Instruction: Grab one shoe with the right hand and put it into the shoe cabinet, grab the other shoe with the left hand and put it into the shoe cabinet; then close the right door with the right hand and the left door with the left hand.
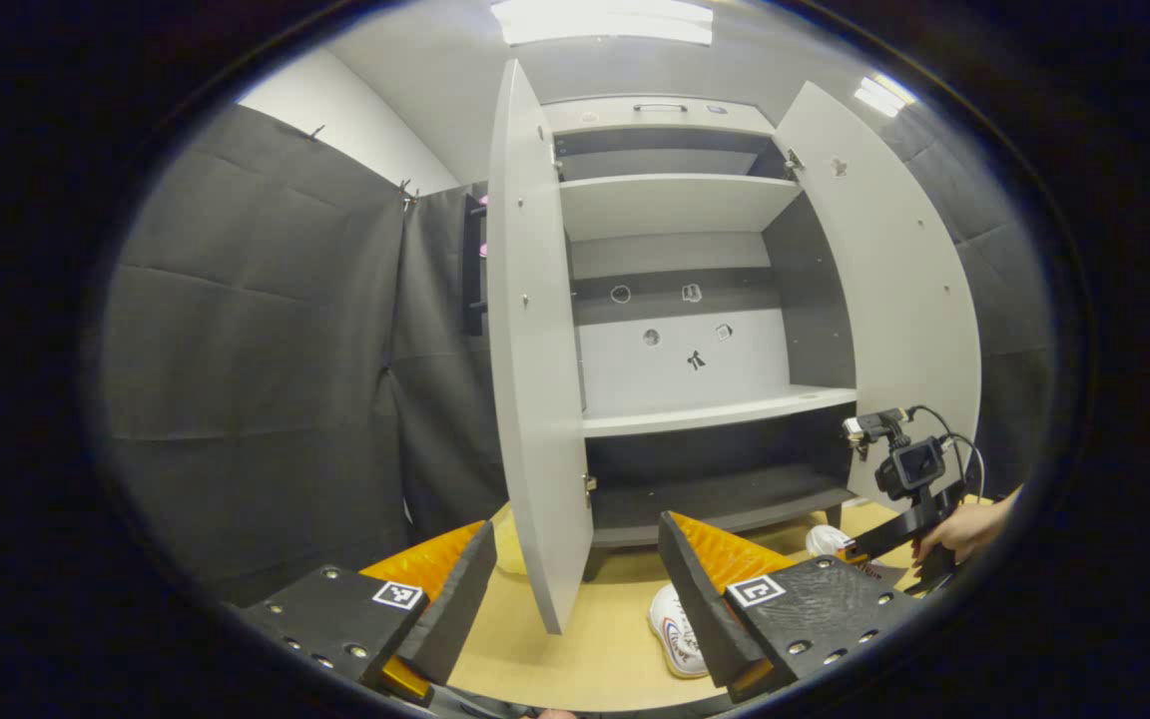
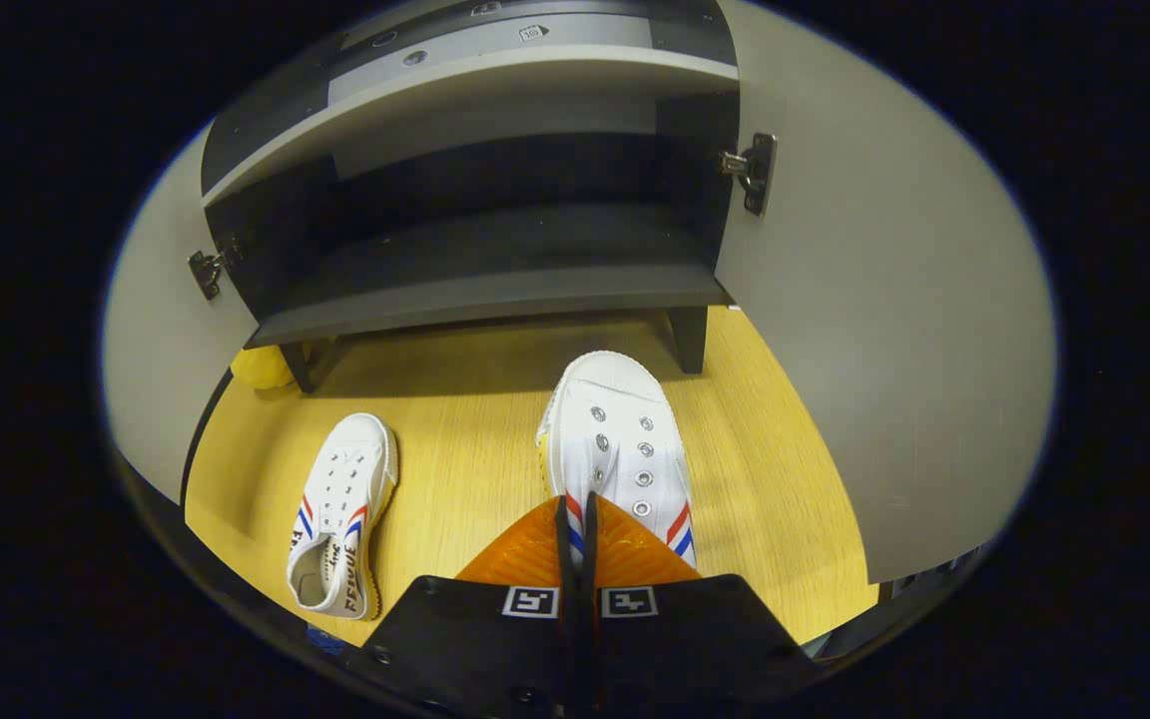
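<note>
Holding the left claw (image 1: 575, 599) up in front of the shoe cabinet (image 1: 675, 210), fingers spread wide apart, nothing between them. Standing open on both sides: the left door (image 1: 535, 399) and the right door (image 1: 894, 300), with bare shelves showing inside.

Pointing the right claw (image 2: 575, 529) down at the yellow wooden floor (image 2: 475, 399), fingers pressed almost together. Pinching a thin bit of the white shoe (image 2: 620, 439) at its near end, with red and blue stripes peeking through the slit. Lying toe toward the cabinet's bottom shelf (image 2: 495, 295), not inside yet.

Resting on its side well off to the left in the right gripper view: the other shoe (image 2: 340, 509), also on the floor, touching neither claw.

Gripping the far claw's handle in the left gripper view: a hand (image 1: 964, 529).
</note>
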